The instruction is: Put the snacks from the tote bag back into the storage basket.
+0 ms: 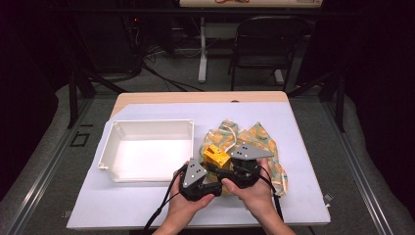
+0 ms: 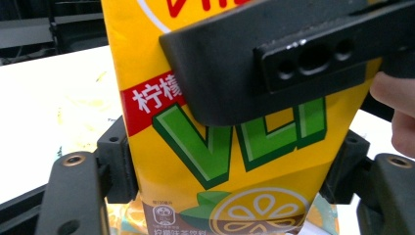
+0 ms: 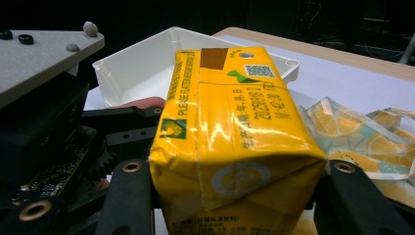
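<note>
Glossy yellow carton (image 3: 230, 142), white plastic tray (image 1: 147, 149)

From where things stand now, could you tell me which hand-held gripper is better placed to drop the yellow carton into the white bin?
Probably the left hand-held gripper: it sits right beside the white bin and clamps the yellow carton on both sides. The right hand-held gripper grips the carton too, but lies farther over, above the lemon-print cloth.

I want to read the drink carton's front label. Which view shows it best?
The left gripper view: the drink carton shows its green lettering and lemon picture, partly covered by the other tongs. The right gripper view shows its end and side; the high view shows a small yellow block.
</note>
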